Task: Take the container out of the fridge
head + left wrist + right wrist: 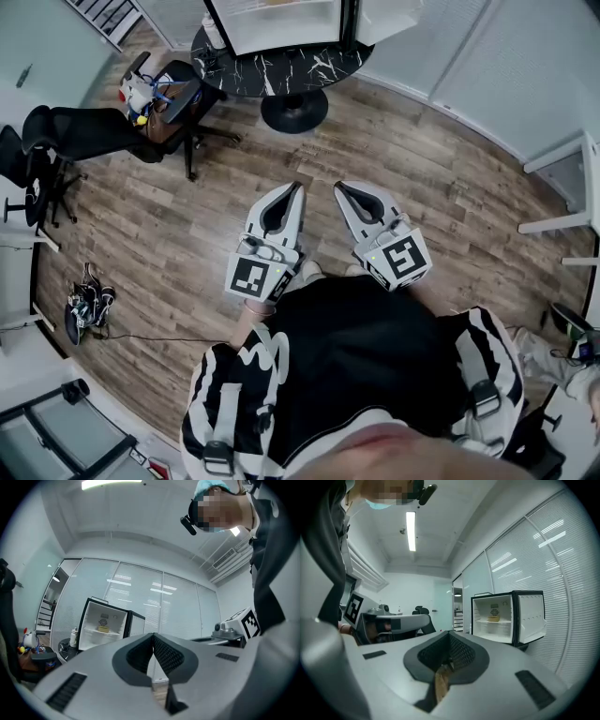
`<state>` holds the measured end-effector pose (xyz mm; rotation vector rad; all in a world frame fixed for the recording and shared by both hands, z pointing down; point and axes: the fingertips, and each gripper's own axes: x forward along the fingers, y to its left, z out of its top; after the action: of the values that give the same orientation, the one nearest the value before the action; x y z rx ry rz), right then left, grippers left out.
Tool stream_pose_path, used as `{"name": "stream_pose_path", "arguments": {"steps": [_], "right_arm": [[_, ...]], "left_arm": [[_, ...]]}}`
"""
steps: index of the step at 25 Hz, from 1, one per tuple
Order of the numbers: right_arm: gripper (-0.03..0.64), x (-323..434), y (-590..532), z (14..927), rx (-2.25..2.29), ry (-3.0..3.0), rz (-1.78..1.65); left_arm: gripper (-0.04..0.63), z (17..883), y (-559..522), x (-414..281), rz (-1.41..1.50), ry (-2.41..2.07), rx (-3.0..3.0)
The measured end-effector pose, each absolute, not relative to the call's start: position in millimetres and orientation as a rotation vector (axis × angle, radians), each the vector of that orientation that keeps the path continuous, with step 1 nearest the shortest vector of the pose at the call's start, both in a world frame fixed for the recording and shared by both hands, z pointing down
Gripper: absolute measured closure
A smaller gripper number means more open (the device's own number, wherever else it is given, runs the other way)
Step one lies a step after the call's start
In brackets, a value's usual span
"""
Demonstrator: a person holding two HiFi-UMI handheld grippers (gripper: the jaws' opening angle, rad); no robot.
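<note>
A small fridge [506, 618] stands with its door swung open on a round black marble table [281, 66], some way ahead of me. On its middle shelf sits a small yellowish container [493, 618], also visible as the container [103, 629] in the left gripper view. My left gripper [297, 187] and right gripper [338, 187] are held side by side near my chest, far from the fridge and pointing toward it. Both have jaws shut with nothing between them, as the left gripper [153, 634] and right gripper [450, 633] show in their own views.
A white bottle [73, 637] stands on the table left of the fridge. Black office chairs [75, 136] and a chair loaded with toys [150, 94] are at the left. Shoes [86, 305] lie on the wood floor. A white table [572, 187] is at the right.
</note>
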<state>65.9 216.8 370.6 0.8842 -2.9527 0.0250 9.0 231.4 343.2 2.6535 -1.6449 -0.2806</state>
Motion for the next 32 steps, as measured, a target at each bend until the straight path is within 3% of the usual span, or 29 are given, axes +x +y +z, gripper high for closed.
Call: {"name": "stream_pose_path", "arguments": {"steps": [22,32], "right_arm": [[0.605,27,220,377,1.019,-2.929,0.04],[0.604,45,215,391,1.141,-2.853,0.084]], "left_arm": [[0.586,355,229,-29,-0.275,-1.555,2.709],[0.586,376,222,-5,-0.232,-1.38,2.728]]}}
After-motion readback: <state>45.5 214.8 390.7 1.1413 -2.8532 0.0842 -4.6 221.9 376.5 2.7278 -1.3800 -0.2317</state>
